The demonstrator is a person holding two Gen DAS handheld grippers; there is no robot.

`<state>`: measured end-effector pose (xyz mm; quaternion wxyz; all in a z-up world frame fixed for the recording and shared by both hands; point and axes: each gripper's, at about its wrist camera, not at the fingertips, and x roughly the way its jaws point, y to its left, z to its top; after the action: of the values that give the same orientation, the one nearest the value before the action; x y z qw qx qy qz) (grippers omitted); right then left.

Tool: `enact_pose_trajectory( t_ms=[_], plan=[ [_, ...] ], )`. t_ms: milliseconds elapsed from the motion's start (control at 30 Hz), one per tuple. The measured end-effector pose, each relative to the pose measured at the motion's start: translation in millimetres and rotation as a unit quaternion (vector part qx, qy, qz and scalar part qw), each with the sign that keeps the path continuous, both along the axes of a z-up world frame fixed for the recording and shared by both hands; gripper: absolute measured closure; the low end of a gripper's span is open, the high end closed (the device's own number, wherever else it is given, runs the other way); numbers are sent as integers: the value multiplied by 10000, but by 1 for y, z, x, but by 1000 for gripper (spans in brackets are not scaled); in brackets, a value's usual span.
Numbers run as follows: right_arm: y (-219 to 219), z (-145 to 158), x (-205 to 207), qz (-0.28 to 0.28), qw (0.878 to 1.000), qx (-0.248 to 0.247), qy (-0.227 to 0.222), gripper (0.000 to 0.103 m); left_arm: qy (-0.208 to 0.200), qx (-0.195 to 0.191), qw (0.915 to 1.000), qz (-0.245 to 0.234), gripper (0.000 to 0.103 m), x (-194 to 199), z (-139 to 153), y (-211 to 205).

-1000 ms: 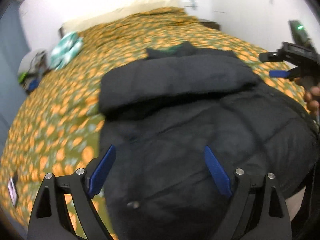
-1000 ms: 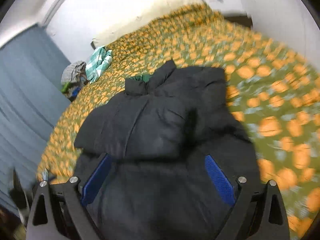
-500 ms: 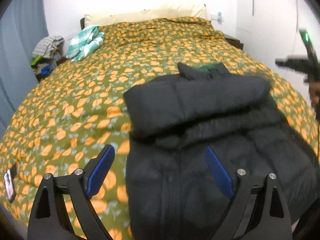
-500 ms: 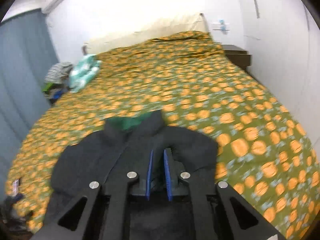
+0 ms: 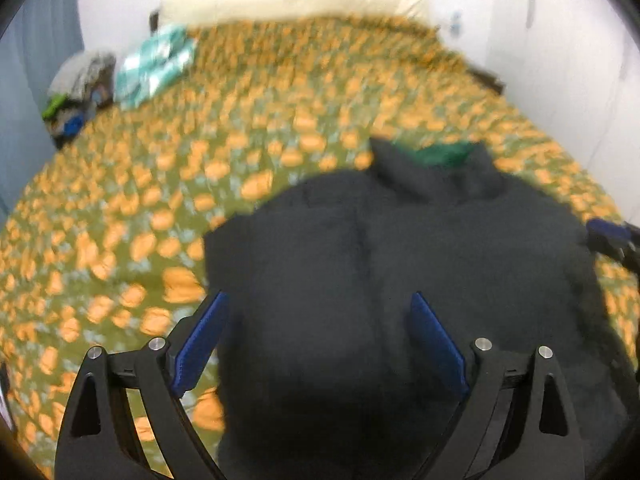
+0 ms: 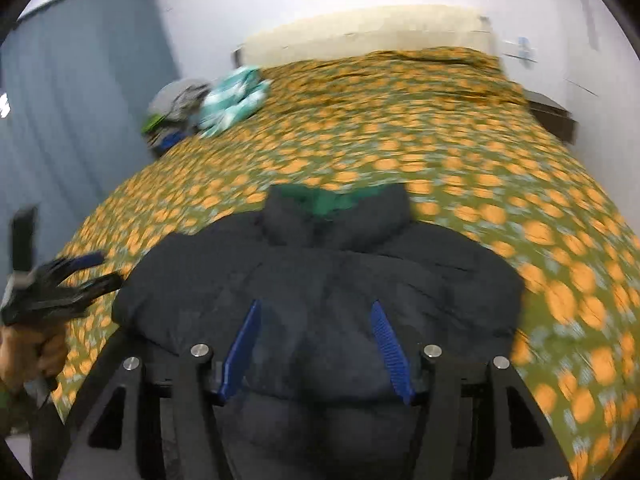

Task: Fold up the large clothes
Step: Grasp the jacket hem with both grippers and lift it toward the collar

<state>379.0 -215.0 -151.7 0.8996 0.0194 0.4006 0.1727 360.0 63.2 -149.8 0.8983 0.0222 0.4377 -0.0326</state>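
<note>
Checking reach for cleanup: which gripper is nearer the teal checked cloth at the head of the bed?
Left. The left gripper is off the jacket's side facing the teal checked cloth; the right gripper is over the jacket's middle.

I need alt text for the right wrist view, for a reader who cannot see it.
A black puffer jacket lies on a bed with an orange-patterned cover, its collar at the far end. The right gripper hovers above it, jaws just opening, nothing between them. The left gripper shows at left.

It was a home bedroom. A wide bed [image 6: 460,152] under an orange-flowered green cover filled the room, a pale headboard [image 6: 360,28] at its far end, a dark nightstand [image 6: 554,116] beside it, blue curtains [image 6: 80,92] along its other side.
</note>
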Motion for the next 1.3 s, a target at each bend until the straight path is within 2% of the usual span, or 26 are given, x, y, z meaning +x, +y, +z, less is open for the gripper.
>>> enact_pose_trajectory(
  t_ms=[67,100,167,233,333,433,500,600,667,700,733,800,900,967,1033,1067,1133,1233,1300],
  plan=[
    [3,-38,20,-151,9978,-124,636,44,489,-83,9984,263,6,15,-40,7],
    [2,-56,24,-181,9961,-94,859,44,576,-232,9975,342,2,15,-52,12],
    [6,-73,24,-150,9965,-179,806,44,669,-655,9942,529,1,12,-72,26],
    [10,-74,23,-134,9965,-301,771,44,622,-690,9942,540,1,8,-72,28],
    [9,-57,22,-120,9957,-394,828,44,421,-366,9978,368,4,-4,-48,22],
    [0,-17,17,-158,9996,-5,242,44,-123,-407,9990,135,3,-14,-10,15],
    [-2,-7,27,-292,9993,193,129,44,-216,-473,9986,117,3,-6,1,11],
    [-3,-24,53,-597,9971,221,424,44,-47,-396,9988,273,2,24,-8,5],
    [-1,-52,66,-655,9940,105,871,44,519,-357,9968,487,2,44,-38,10],
    [0,-58,65,-607,9938,12,927,44,701,-367,9954,541,1,47,-49,11],
    [5,-56,59,-527,9950,-164,829,44,730,-411,9948,574,1,42,-55,15],
    [9,-43,44,-426,9960,-318,716,44,514,-472,9959,574,2,22,-44,20],
    [5,-15,-1,-148,9992,-2,370,42,261,-586,9975,282,1,-23,-30,25],
    [7,-23,-17,-50,9988,-132,471,34,335,-458,9982,186,1,-34,-36,23],
    [11,-52,-21,76,9949,-407,920,32,685,-339,9970,113,0,-35,-54,23],
    [10,-58,-26,106,9940,-494,972,32,804,-390,9958,187,1,-38,-54,26],
    [4,-45,-43,34,9951,-412,903,32,802,-536,9947,348,2,-58,-36,36],
    [-25,-11,-92,52,9976,94,680,31,450,-737,9962,103,2,-111,0,54],
    [-51,4,-127,3,9978,191,633,21,435,-747,9962,-41,1,-157,10,68]
  ],
)
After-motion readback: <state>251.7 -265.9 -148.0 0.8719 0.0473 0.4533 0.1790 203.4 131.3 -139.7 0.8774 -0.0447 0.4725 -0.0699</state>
